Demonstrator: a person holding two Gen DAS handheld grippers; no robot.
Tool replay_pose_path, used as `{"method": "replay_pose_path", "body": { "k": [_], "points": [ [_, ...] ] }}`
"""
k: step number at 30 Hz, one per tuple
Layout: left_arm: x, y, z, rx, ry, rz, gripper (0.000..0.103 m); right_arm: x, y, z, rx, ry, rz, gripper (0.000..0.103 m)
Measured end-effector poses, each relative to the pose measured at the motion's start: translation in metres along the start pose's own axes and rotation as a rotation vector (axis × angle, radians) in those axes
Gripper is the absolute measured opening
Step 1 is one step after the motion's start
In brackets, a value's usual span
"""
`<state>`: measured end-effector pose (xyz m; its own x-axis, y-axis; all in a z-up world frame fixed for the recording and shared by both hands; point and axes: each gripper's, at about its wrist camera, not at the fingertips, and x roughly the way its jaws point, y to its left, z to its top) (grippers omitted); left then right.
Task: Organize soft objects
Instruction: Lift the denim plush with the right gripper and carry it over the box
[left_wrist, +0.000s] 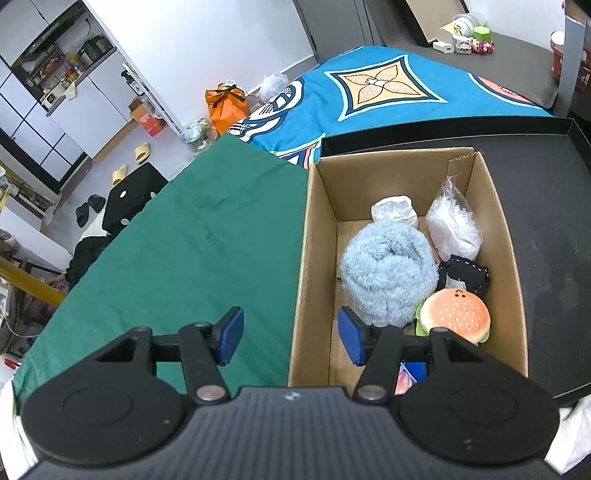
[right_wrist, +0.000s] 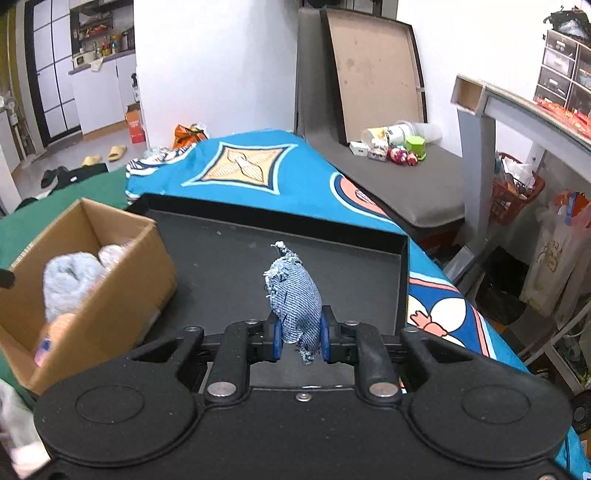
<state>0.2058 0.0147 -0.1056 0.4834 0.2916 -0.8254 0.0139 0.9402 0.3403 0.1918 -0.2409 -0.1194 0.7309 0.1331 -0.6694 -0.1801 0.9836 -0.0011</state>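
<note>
Right gripper (right_wrist: 298, 338): closed on a denim pouch (right_wrist: 294, 299); the blue pads press its two sides, and the frayed tip points toward 12 o'clock.
Denim pouch position: held above the black tray (right_wrist: 236, 266), apart from the cardboard box (right_wrist: 110, 306), which lies at 9 o'clock of the pouch.
Left gripper (left_wrist: 291, 336): fingers spread wide, nothing between them; one pad (left_wrist: 232, 334) is over the green cloth (left_wrist: 184, 240), the other pad (left_wrist: 351, 339) is inside the box outline.
Obstruction: the left wall (left_wrist: 303, 258) of the box stands between the two left pads.
Box contents, left view: blue fluffy bundle (left_wrist: 388, 269) at centre; burger plush (left_wrist: 456, 314) at 4 o'clock of it; black stitched pouch (left_wrist: 467, 275) at 3 o'clock; clear bag of white filling (left_wrist: 454, 221) at 1 o'clock; white wrapped lump (left_wrist: 393, 210) at 12 o'clock.
Surroundings: blue patterned blanket (left_wrist: 388, 92) beyond the box at 12 o'clock; grey mat (right_wrist: 417, 184) with small toys (right_wrist: 402, 155) at 1 o'clock in the right view.
Left view only: full box interior, green cloth surface, floor with slippers (left_wrist: 142, 151).
Right view only: the gripped pouch, the far rim (right_wrist: 277, 221) of the tray, and a desk (right_wrist: 517, 107) at 2 o'clock. Here the box contents appear blurred; only the blue bundle is identifiable.
</note>
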Motion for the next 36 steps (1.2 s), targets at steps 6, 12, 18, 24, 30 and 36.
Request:
{"method": "replay_pose_path", "body": {
  "k": [6, 12, 18, 24, 30, 36],
  "points": [
    [0.0, 0.01, -0.005, -0.025, -0.013, -0.04, 0.054, -0.018, 0.021, 0.011, -0.009, -0.037, 0.028, 0.019],
    [0.004, 0.02, -0.009, -0.057, -0.002, -0.087, 0.05, -0.031, 0.05, 0.019, -0.04, -0.053, 0.055, 0.019],
    [0.009, 0.024, -0.013, -0.054, 0.022, -0.141, 0.043, -0.043, 0.081, 0.028, -0.067, -0.069, 0.096, 0.019],
    [0.017, 0.024, -0.016, -0.034, 0.066, -0.153, 0.033, -0.048, 0.11, 0.034, -0.083, -0.065, 0.144, 0.019],
    [0.025, 0.028, -0.019, -0.041, 0.113, -0.168, 0.027, -0.043, 0.135, 0.038, -0.091, -0.038, 0.197, 0.019],
    [0.032, 0.028, -0.021, -0.028, 0.155, -0.179, 0.018, -0.039, 0.155, 0.036, -0.115, -0.005, 0.239, 0.02]
  ]
}}
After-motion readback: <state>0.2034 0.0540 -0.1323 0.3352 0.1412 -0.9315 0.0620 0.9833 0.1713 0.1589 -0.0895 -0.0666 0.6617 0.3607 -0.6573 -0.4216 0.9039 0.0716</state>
